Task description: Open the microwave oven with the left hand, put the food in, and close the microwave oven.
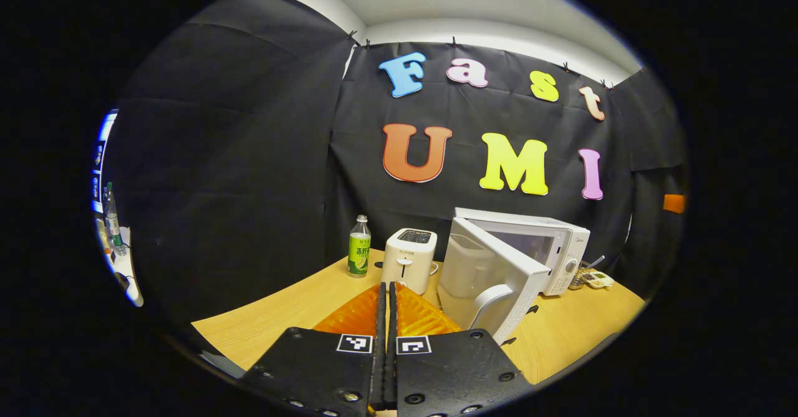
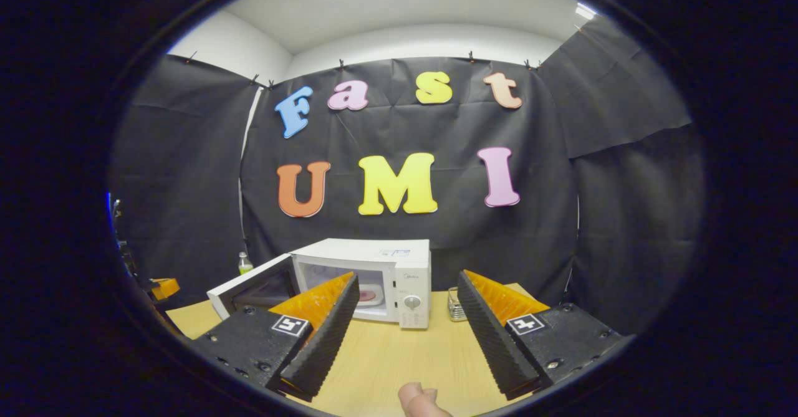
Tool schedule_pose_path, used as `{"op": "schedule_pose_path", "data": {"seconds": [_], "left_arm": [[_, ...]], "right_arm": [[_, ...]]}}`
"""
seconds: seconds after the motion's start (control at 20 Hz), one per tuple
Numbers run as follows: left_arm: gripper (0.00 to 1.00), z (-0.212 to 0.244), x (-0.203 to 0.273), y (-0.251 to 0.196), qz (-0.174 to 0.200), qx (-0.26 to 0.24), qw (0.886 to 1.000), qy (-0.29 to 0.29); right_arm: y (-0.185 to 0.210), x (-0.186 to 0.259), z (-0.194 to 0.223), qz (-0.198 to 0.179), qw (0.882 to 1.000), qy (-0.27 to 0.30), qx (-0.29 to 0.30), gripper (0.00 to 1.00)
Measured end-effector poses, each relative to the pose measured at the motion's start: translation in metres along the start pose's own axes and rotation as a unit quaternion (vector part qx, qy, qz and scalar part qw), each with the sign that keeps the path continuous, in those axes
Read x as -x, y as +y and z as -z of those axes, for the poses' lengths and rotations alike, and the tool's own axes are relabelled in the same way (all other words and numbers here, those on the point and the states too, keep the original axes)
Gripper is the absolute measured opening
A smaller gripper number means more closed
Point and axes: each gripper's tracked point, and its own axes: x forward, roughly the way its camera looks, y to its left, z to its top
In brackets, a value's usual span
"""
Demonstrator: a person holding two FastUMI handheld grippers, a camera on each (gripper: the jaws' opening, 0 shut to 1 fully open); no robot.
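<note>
In the left gripper view we see the left gripper (image 1: 387,289) at 6 o'clock with its fingers pressed together and nothing between them. The microwave oven (image 1: 561,242) stands at about 4 o'clock on the wooden surface (image 1: 280,317), its door (image 1: 492,286) swung open toward us. A toaster (image 1: 409,256) and a green-labelled bottle (image 1: 359,247) stand to its left. In the right gripper view the right gripper (image 2: 406,286) is spread wide and empty, framing the oven (image 2: 399,267) at centre; a pink item of food (image 2: 368,295) lies inside the cavity. A fingertip (image 2: 421,399) shows at 6 o'clock.
</note>
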Motion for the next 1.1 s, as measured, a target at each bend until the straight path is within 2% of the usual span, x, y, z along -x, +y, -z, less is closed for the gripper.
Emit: {"op": "schedule_pose_path", "data": {"seconds": [0.15,0.2,0.25,0.3,0.35,0.5,0.7,0.8,0.95,1.0,1.05,1.1], "left_arm": [[0.0,0.028,-0.021,-0.009,0.016,0.004,1.0,0.019],[0.1,0.035,-0.03,-0.008,0.017,0.005,1.0,0.023],[0.0,0.046,-0.039,-0.011,0.02,0.007,0.999,0.031],[0.0,0.058,-0.048,-0.014,0.023,0.01,0.999,0.044],[0.0,0.071,-0.056,-0.018,0.029,0.009,0.998,0.058],[0.0,0.095,-0.067,-0.027,0.04,-0.017,0.996,0.078],[0.0,0.098,-0.063,-0.054,0.076,-0.015,0.995,0.066],[0.0,0.098,-0.066,-0.063,0.075,-0.028,0.995,0.058],[0.0,0.098,-0.067,-0.086,0.092,-0.024,0.994,0.061],[0.0,0.099,-0.068,-0.094,0.095,-0.024,0.993,0.061],[0.0,0.102,-0.07,-0.102,0.099,-0.026,0.993,0.064],[0.0,0.103,-0.069,-0.109,0.101,-0.031,0.992,0.065]], "right_arm": [[-0.017,0.03,-0.015,0.008,1.0,-0.018,-0.002,1.0],[-0.02,0.038,-0.016,0.008,1.0,-0.019,-0.002,0.91],[-0.025,0.046,-0.016,0.008,1.0,-0.017,-0.004,0.91],[-0.028,0.053,-0.017,0.01,1.0,-0.016,-0.004,1.0],[-0.033,0.059,-0.018,0.01,1.0,-0.014,-0.002,0.91],[-0.043,0.074,-0.019,0.01,1.0,-0.013,0.005,0.91],[-0.051,0.093,-0.02,0.01,1.0,-0.02,0.012,0.91],[-0.058,0.101,-0.02,0.015,0.999,-0.022,0.018,0.91],[-0.066,0.115,-0.026,0.023,0.999,-0.03,0.023,0.91],[-0.069,0.119,-0.029,0.025,0.999,-0.035,0.021,1.0],[-0.072,0.123,-0.031,0.027,0.999,-0.04,0.019,0.91],[-0.075,0.125,-0.033,0.03,0.998,-0.045,0.019,0.92]]}}
